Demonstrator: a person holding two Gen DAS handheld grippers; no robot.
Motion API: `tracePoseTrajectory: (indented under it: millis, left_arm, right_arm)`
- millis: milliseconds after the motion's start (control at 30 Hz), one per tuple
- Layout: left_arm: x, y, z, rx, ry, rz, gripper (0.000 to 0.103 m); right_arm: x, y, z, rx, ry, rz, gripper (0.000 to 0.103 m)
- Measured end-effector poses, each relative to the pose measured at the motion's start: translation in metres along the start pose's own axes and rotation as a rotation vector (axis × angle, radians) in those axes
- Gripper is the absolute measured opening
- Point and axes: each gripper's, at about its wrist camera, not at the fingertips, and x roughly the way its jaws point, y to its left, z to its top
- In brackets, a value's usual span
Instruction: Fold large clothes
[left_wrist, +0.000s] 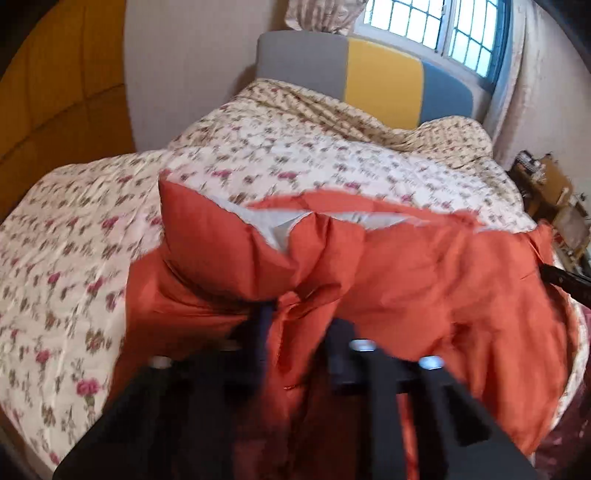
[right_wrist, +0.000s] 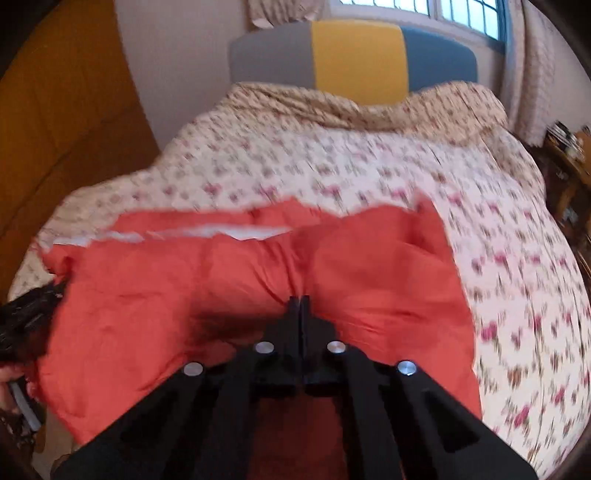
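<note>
The orange padded garment (left_wrist: 369, 266) lies across the near part of the floral bedspread (left_wrist: 258, 155), filling the lower half of both wrist views, with its pale lining (left_wrist: 280, 221) exposed along the far edge at 12 o'clock from the grippers. The left gripper (left_wrist: 301, 325) is clamped on a bunched fold of the orange padded garment; cloth runs between its two black fingers, though motion blur softens the outline. The right gripper (right_wrist: 300, 301) has its jaws pressed together, and a pinched ridge of the same cloth rises at the fingertips. In the left wrist view the right gripper's tip appears at 3 o'clock, at the garment's edge. In the right wrist view the left gripper appears at 9 o'clock, at the garment's opposite edge. A headboard (right_wrist: 354, 62) of grey, yellow and blue panels stands at 12 o'clock, below a barred window (left_wrist: 436, 26).
</note>
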Motion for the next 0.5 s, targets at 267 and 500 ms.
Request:
tracePoseTrajectory:
  millis: [267,500]
  left_arm:
    - [0.021,-0.014,0.056,0.038,-0.053,0.065,0.011]
    - [0.063,-0.008,0.054,0.064,-0.016,0.102,0.046]
  right_arm:
    - [0.03,0.003,0.061,0.025,-0.053,-0.003,0.001]
    - [0.091,-0.018,0.051,0.045,-0.012,-0.007,0.004]
